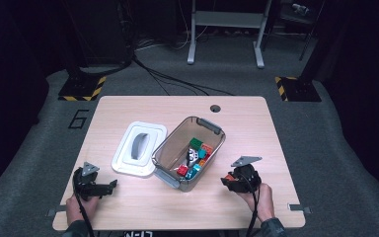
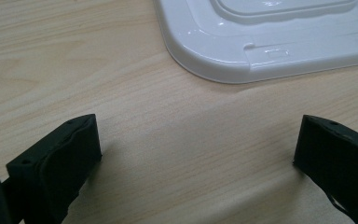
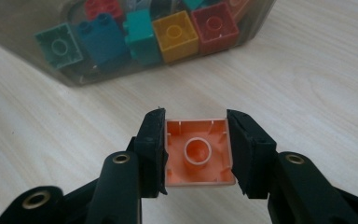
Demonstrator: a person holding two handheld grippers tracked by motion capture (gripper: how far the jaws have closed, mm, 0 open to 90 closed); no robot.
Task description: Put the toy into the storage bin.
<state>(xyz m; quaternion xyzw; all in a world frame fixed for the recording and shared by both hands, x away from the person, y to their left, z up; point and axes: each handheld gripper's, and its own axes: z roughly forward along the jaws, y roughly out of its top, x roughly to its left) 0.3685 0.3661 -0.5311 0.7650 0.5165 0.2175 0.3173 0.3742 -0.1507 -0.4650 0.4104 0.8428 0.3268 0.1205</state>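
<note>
While right gripper (image 3: 196, 144) clamps an orange brick (image 3: 197, 153), left gripper (image 2: 196, 154) fingers apart, floor marked "6" (image 1: 78, 119).

The high view looks forward and down from above the person's side onto the whole table (image 1: 128, 207), with floor beyond. The left gripper view sits low and close to the tabletop, facing a corner of the white lid (image 2: 261, 42), which the high view also shows (image 1: 139, 148). The right gripper view, equally near, faces the clear bin (image 3: 121, 42) of coloured blocks, probably its near wall; the high view shares that bin (image 1: 190, 148).
</note>
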